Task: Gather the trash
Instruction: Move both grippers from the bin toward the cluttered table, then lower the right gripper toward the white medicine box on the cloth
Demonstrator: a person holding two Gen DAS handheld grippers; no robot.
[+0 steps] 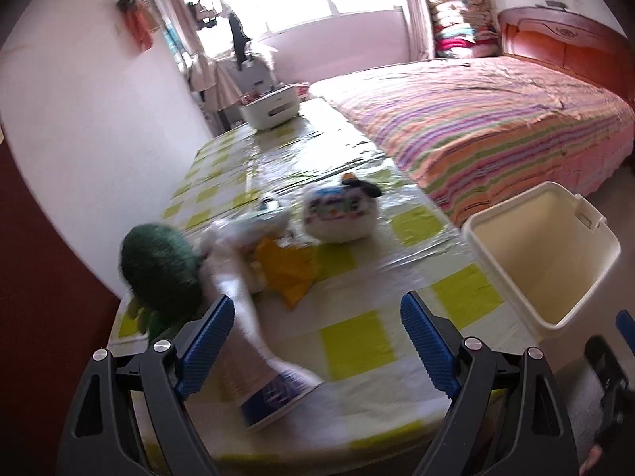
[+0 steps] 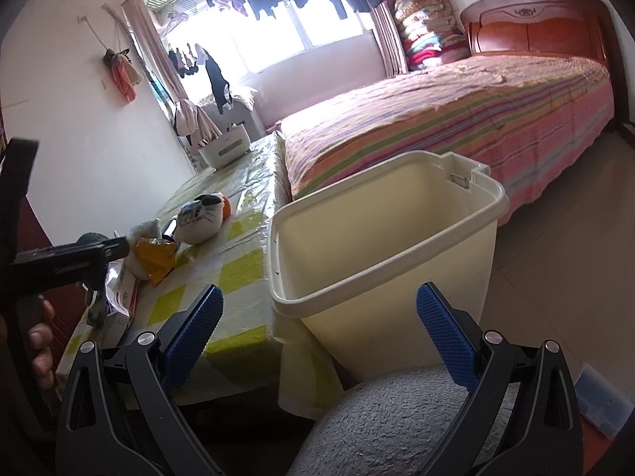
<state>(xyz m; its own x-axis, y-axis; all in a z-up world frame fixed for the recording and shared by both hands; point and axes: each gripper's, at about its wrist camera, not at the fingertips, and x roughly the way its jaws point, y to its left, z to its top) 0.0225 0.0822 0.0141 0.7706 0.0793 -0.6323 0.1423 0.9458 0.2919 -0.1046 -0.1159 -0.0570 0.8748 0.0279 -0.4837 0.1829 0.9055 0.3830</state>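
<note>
On the checked table (image 1: 357,341) lies a heap of trash: a long white carton with a blue end (image 1: 274,388), blurred, a yellow wrapper (image 1: 291,273) and crumpled white packaging (image 1: 258,226). My left gripper (image 1: 317,313) hovers open just above the carton, whose white body runs past the left finger (image 1: 210,337). A cream bin (image 1: 547,254) stands off the table's right edge and looks empty inside. In the right wrist view my right gripper (image 2: 319,305) is open and holds nothing, aimed at the bin (image 2: 397,297), with the carton (image 2: 123,297) and wrapper (image 2: 154,258) at the left.
A round dark-green fuzzy thing (image 1: 158,269) and a white plush toy (image 1: 341,214) sit by the trash. A white container (image 1: 270,109) stands at the table's far end. A striped bed (image 1: 496,119) runs along the right. A grey cushion (image 2: 397,428) lies below the right gripper.
</note>
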